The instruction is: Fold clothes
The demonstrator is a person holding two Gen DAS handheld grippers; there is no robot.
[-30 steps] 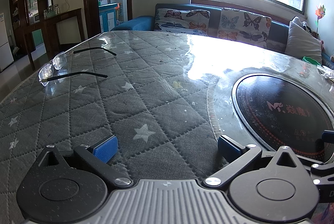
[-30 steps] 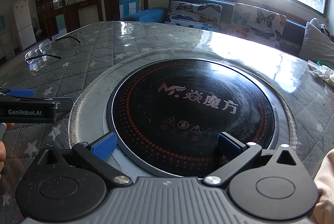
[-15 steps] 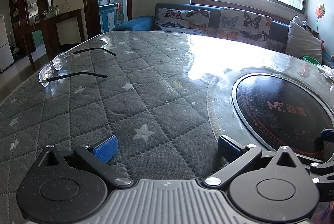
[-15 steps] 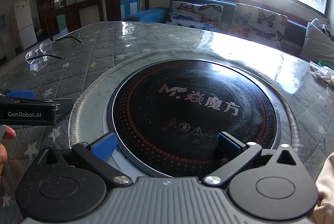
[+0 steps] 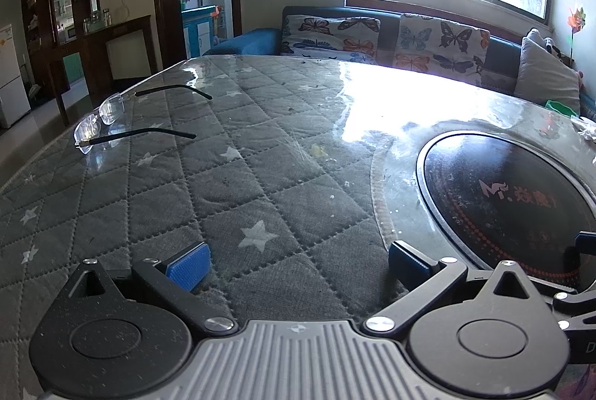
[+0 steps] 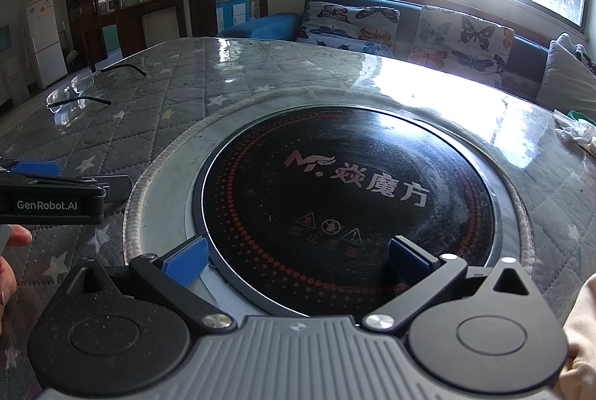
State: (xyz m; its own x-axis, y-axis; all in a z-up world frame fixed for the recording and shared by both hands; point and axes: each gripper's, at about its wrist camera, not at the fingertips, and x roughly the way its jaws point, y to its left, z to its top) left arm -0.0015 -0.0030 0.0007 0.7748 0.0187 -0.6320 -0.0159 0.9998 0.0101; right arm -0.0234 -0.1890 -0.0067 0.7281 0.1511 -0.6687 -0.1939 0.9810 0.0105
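No garment shows in either view. My left gripper [image 5: 298,260] is open and empty, low over the grey quilted star-pattern table cover [image 5: 231,199]. My right gripper [image 6: 298,258] is open and empty, low over the near edge of the round black induction cooktop [image 6: 346,191]. The left gripper also shows from the side at the left edge of the right wrist view [image 6: 52,191], resting near the cover.
A pair of rimless glasses [image 5: 108,118] lies open on the cover at the far left, also seen in the right wrist view [image 6: 74,91]. The cooktop [image 5: 514,199] sits in the table at right. Crumpled white paper [image 6: 577,133] lies at the far right. A sofa with butterfly cushions [image 5: 391,38] stands behind.
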